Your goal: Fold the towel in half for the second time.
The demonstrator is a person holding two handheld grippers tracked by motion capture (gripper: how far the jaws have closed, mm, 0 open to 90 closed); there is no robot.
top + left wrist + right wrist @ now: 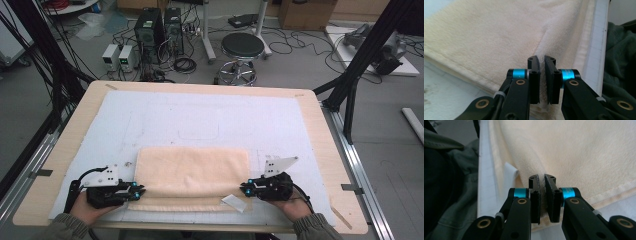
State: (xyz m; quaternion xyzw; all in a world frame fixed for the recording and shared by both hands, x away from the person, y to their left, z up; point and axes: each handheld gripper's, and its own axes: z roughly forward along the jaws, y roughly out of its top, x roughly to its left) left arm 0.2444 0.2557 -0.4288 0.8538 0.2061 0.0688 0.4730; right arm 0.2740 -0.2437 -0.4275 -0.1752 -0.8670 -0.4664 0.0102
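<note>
Cream towel (pixel 192 175) lies folded on the white mat (pixel 200 120) near the table's (pixel 320 130) front edge. Left gripper (pixel 141 190) pinches a fold of its near left edge, jaws clamped on the cloth; right gripper (pixel 243 190) does likewise at the near right edge, beside a white label (pixel 234 201).

A wooden table (pixel 320 125) carries a white mat (pixel 165 120); a cream towel (pixel 192 172) lies on it.

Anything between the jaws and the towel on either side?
Nothing visible. The left gripper and right gripper are each already shut on a pinched fold of the cream towel. The white label lies beside the right gripper, not in the grip.
</note>
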